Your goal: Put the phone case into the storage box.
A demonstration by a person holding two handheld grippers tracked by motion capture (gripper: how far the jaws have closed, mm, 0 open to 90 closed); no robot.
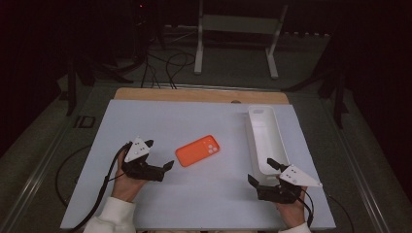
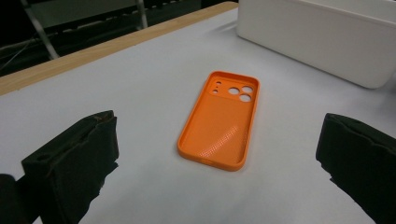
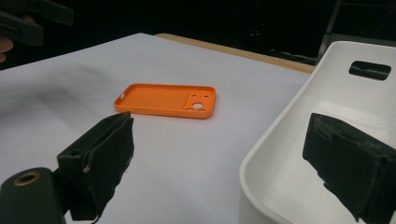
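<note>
An orange phone case (image 1: 197,150) lies hollow-side up on the counter (image 1: 145,121) as the spread left hand-held gripper (image 1: 158,155) faces it, apparently approaching; next, a close around its edges. The right hand-held gripper (image 1: 262,172) waits, jaws apart, by the white bin (image 1: 252,131).

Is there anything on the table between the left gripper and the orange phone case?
Nothing visible. The left gripper has its jaws spread and points at the orange phone case, which lies open side up, with bare white table between them. The white bin sits off to the right, apart from the case.
</note>
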